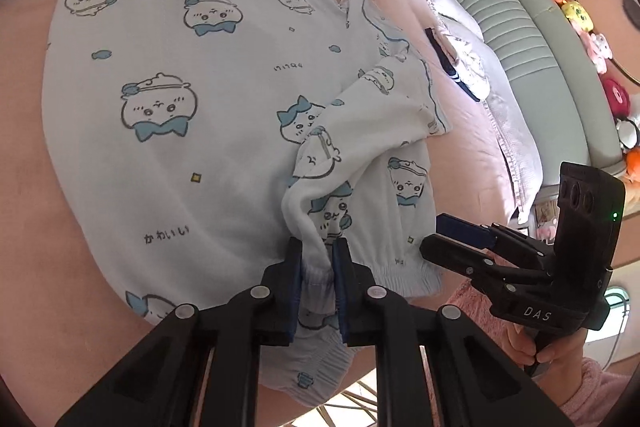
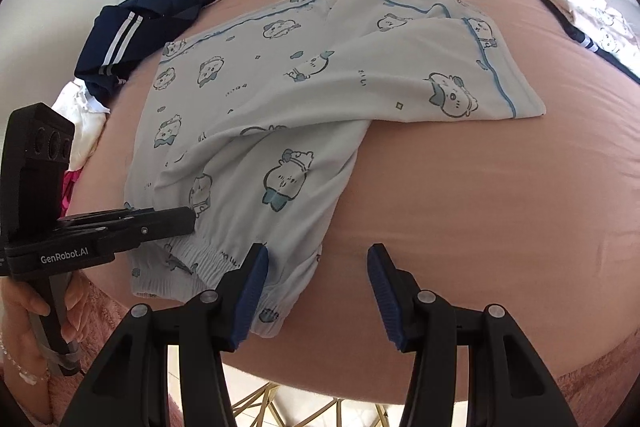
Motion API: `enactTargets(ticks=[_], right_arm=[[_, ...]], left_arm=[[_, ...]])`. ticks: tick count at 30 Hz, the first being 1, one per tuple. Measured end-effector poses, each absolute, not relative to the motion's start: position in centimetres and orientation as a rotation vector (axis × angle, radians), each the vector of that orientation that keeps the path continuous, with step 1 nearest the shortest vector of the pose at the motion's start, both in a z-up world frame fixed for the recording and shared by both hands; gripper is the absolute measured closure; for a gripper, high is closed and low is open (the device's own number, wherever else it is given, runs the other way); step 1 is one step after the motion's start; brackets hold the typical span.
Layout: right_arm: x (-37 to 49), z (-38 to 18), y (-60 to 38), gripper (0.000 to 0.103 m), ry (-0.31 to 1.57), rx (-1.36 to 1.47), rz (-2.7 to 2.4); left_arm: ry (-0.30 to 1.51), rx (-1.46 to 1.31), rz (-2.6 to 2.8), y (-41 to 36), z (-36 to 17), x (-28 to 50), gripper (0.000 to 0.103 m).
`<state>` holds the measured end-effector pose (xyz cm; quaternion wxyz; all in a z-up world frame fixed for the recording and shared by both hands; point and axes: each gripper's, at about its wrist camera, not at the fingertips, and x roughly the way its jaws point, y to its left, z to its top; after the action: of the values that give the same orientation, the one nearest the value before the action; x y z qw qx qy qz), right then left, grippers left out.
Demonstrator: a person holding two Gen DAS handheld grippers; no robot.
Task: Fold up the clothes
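Nearest us, the left tongs (image 1: pixel 316 259) are closed on a pinch of the elastic waistband of the printed pajama pants (image 1: pixel 192 99), with a ridge of cloth rising from between the pads. The right tongs (image 2: pixel 318 273) stand open over the right end of the same waistband; one pad sits over the cloth, the other over bare pink bed (image 2: pixel 480 195), and nothing is gripped there.

The pants lie flat on the bed, waistband at the near edge, legs running away from us, one leg folded loosely across the other. We judge them light, soft and limp: they will sag and crease wherever they are not supported, so the gathered waistband and the piped hems are the firmest places to take hold.

Farther off, a dark blue striped garment (image 2: pixel 132 27) lies at the far left and another small garment (image 2: pixel 592 15) at the far right. We see no containers.
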<state>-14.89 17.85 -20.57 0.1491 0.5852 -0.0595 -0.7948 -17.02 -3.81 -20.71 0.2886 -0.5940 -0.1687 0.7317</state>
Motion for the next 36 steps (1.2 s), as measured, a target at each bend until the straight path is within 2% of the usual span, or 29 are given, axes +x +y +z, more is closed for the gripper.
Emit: enactTargets(ticks=[2, 5, 9, 15, 22, 25, 29, 32, 34, 36], right_arm=[[-14.7, -20.6, 18.2, 0.052, -0.192, 1.683, -2.278], [-14.9, -20.7, 18.1, 0.052, -0.21, 1.677, -2.272], [-15.3, -20.0, 17.3, 0.052, -0.235, 1.627, -2.26], [-16.0, -19.6, 14.3, 0.052, -0.175, 1.611, -2.221], [-15.2, -20.2, 13.2, 0.052, -0.127, 1.635, -2.176], [-15.2, -21.3, 13.2, 0.052, -0.075, 1.66, -2.161], [-14.4, -21.7, 14.4, 0.052, 0.003, 1.65, -2.155], [-13.9, -21.6, 15.5, 0.046, 0.019, 1.648, -2.165], [-13.8, -21.4, 15.9, 0.046, 0.019, 1.649, -2.169], [-13.8, -20.8, 16.1, 0.046, 0.04, 1.647, -2.197]], left_arm=[[-0.435, -1.564, 1.936, -3.4, -20.1, -16.8, 0.096], [-0.436, -1.518, 1.988, -3.8, -18.3, -16.6, 0.097], [-0.531, -1.475, 2.064, -5.8, -16.8, -15.9, 0.097], [-0.592, -1.482, 2.137, -7.3, -17.0, -13.6, 0.097], [-0.749, -1.5, 2.109, -9.1, -18.1, -11.8, 0.097], [-0.705, -1.568, 2.107, -8.1, -20.0, -11.6, 0.097], [-0.745, -1.604, 2.091, -8.1, -21.3, -11.3, 0.094], [-0.671, -1.609, 2.118, -7.7, -20.8, -11.2, 0.092], [-0.594, -1.609, 2.137, -7.0, -20.0, -11.1, 0.086], [-0.501, -1.572, 2.207, -6.5, -18.5, -10.7, 0.085]])
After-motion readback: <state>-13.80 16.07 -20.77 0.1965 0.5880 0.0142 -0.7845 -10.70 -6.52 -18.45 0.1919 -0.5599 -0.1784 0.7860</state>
